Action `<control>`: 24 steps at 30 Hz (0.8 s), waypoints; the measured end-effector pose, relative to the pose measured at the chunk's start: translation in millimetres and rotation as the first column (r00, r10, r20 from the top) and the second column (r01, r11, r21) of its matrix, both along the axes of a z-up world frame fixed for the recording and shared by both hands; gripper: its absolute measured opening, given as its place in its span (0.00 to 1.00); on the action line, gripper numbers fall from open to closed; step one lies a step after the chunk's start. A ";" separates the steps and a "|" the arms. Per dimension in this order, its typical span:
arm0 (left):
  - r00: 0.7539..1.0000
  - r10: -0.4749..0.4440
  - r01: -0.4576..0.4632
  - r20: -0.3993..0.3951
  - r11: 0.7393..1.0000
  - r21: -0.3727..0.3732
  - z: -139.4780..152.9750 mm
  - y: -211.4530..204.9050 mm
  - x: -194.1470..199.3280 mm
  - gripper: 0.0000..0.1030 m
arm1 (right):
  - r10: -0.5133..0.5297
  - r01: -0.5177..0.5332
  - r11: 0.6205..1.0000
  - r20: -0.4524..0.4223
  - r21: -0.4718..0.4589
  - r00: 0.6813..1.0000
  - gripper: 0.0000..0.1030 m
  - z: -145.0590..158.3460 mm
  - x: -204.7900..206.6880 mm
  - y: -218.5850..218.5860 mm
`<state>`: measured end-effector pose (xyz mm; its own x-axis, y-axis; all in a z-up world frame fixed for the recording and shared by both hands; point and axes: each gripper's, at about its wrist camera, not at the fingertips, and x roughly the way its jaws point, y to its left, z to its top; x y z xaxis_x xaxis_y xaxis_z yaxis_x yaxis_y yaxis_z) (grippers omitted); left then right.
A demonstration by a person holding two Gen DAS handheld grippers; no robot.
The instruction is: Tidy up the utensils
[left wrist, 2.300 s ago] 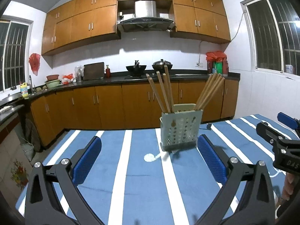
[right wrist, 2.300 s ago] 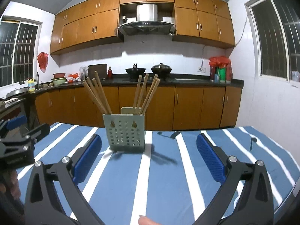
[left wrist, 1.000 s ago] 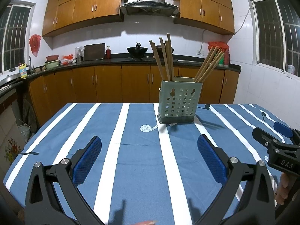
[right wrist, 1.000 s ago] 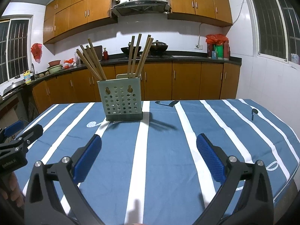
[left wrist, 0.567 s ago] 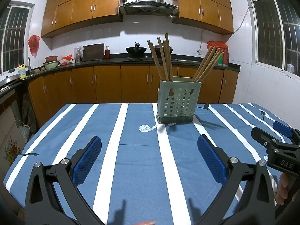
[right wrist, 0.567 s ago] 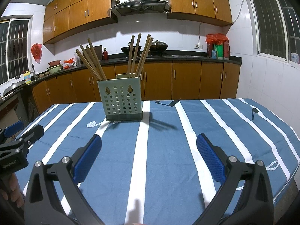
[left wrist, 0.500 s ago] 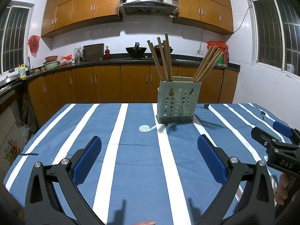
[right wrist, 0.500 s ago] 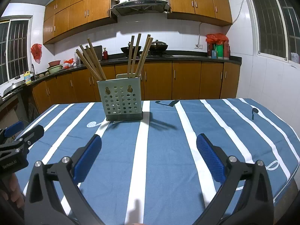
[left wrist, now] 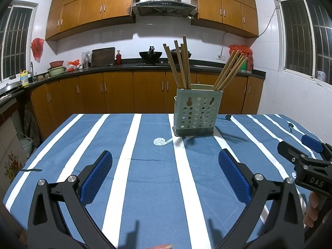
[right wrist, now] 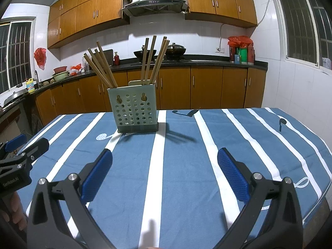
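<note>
A pale green perforated utensil holder (left wrist: 197, 112) (right wrist: 134, 108) stands upright on the blue striped tablecloth (left wrist: 149, 166) (right wrist: 186, 166). Wooden chopsticks (left wrist: 180, 62) (right wrist: 153, 58) stick out of it in two bunches, one leaning left and one leaning right. My left gripper (left wrist: 165, 173) is open and empty, hovering over the near part of the table well short of the holder. My right gripper (right wrist: 165, 172) is likewise open with nothing between its blue pads. Each gripper shows at the edge of the other's view: the right one (left wrist: 307, 151) and the left one (right wrist: 18, 149).
Kitchen counter (left wrist: 124, 67) with wooden cabinets runs behind the table, carrying a wok (left wrist: 150, 54), bowls and bottles. A person's fingers (left wrist: 313, 203) hold the right gripper's handle. The table's right edge (right wrist: 323, 188) lies close by.
Since 2.3 s ago both grippers have pulled back from the holder toward the near table edge; over the last second nothing visibly moved.
</note>
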<state>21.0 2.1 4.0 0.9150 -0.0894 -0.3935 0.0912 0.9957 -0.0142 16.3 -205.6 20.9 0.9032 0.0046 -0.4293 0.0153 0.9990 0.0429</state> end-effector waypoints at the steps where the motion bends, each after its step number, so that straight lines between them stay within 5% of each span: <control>1: 1.000 0.000 0.000 0.000 1.000 0.000 0.0 -0.1 0.0 0.98 | 0.000 0.000 1.000 -0.001 0.000 1.000 0.96 -1.3 0.4 0.3; 24: 1.000 0.000 0.000 -0.001 1.000 0.000 1.1 0.1 -0.1 0.98 | 0.000 0.000 1.000 -0.005 0.002 1.000 0.96 -3.9 0.6 2.7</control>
